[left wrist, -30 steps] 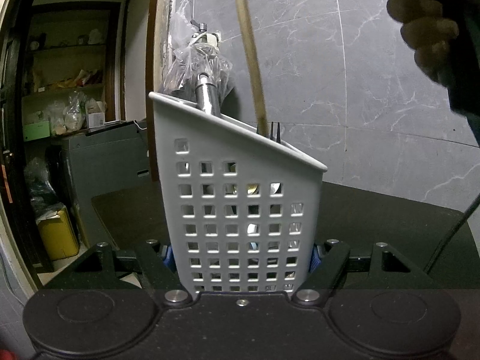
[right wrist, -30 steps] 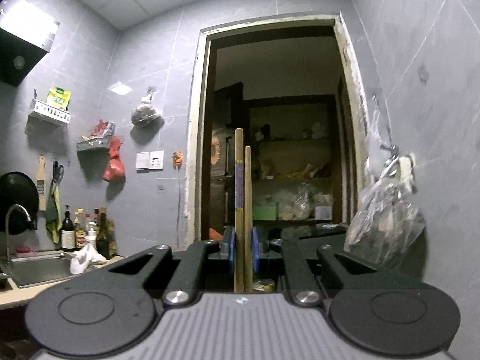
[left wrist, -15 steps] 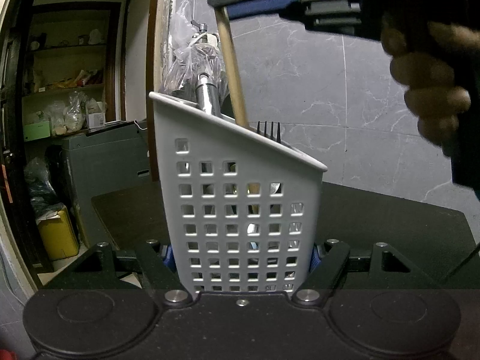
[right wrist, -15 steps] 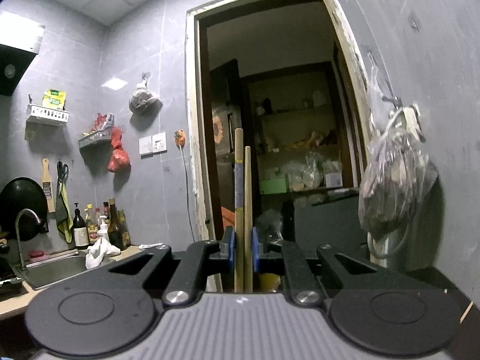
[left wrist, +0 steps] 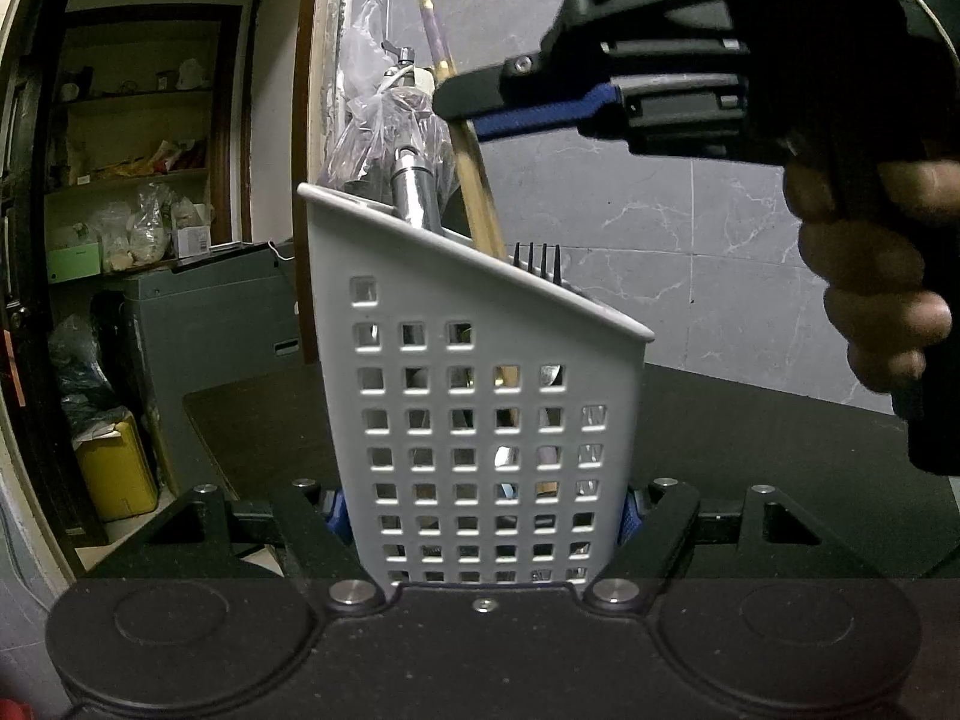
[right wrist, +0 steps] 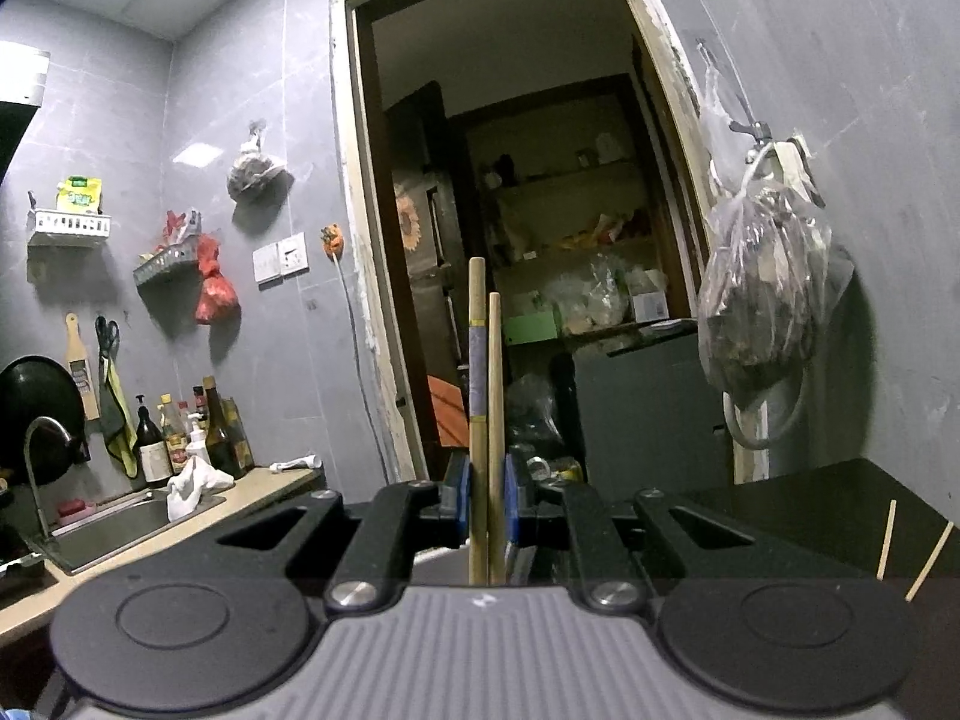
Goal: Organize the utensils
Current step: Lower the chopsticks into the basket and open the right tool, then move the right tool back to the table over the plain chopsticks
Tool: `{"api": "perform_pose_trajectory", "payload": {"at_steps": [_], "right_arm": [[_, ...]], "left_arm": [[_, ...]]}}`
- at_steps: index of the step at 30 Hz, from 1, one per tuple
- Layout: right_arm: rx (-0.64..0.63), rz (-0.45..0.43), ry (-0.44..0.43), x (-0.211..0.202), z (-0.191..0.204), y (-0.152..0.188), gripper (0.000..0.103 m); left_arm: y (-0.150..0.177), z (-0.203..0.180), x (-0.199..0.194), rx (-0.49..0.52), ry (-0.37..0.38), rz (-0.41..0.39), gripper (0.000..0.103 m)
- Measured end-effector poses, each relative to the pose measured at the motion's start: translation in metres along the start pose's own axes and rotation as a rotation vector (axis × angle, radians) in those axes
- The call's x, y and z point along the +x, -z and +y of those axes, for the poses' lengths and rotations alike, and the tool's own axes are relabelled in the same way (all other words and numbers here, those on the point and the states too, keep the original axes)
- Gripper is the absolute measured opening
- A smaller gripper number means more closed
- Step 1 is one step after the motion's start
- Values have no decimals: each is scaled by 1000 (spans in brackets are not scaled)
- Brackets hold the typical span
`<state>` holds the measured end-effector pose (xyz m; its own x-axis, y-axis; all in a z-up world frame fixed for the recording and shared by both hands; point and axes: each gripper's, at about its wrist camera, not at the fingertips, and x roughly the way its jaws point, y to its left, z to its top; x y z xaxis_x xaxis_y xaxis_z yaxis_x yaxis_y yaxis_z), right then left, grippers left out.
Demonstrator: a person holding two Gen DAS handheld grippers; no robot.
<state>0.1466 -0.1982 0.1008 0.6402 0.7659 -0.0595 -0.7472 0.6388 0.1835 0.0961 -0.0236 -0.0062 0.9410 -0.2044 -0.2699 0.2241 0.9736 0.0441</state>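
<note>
From my left wrist camera I see my left gripper (left wrist: 483,507) clamped on the base of the white utensil caddy (left wrist: 480,420), its blue pads pressed to both side walls. The caddy is hard plastic with a grid of square holes and a slanted rim, standing on the black tabletop (left wrist: 750,438). Only this view shows my right gripper (left wrist: 465,114) from outside, black with blue pads, pinching the pair of chopsticks (left wrist: 477,192), whose lower ends go down inside the caddy beside a steel handle (left wrist: 411,192) and black fork tines (left wrist: 537,255).

My right wrist camera shows the grip close up: jaws narrow, squeezing the two slim wooden chopsticks (right wrist: 486,420) upright, one banded in purple. Here alone I see two loose sticks (right wrist: 906,546) on the tabletop at right, and a sink (right wrist: 108,531).
</note>
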Motion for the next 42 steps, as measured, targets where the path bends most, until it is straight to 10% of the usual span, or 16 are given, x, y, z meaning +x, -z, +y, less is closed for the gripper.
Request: {"api": "perform_pose_trajectory", "payload": {"at_steps": [18,29,37,42], "right_arm": [[38,40,8,-4,-10,19,17],[47,-14,15,-30,-20,21,91],[70,-86,331,-54,-46,15,103],[110,95,522,-36,-65,23,103]], "left_arm": [[0,0,0,0,0,0,76],[0,0,-1,1,-1,0,76],[-2,-1,-2,-1,-7,-2,76],[-2,-2,-2,-1,-7,-1,76]]}}
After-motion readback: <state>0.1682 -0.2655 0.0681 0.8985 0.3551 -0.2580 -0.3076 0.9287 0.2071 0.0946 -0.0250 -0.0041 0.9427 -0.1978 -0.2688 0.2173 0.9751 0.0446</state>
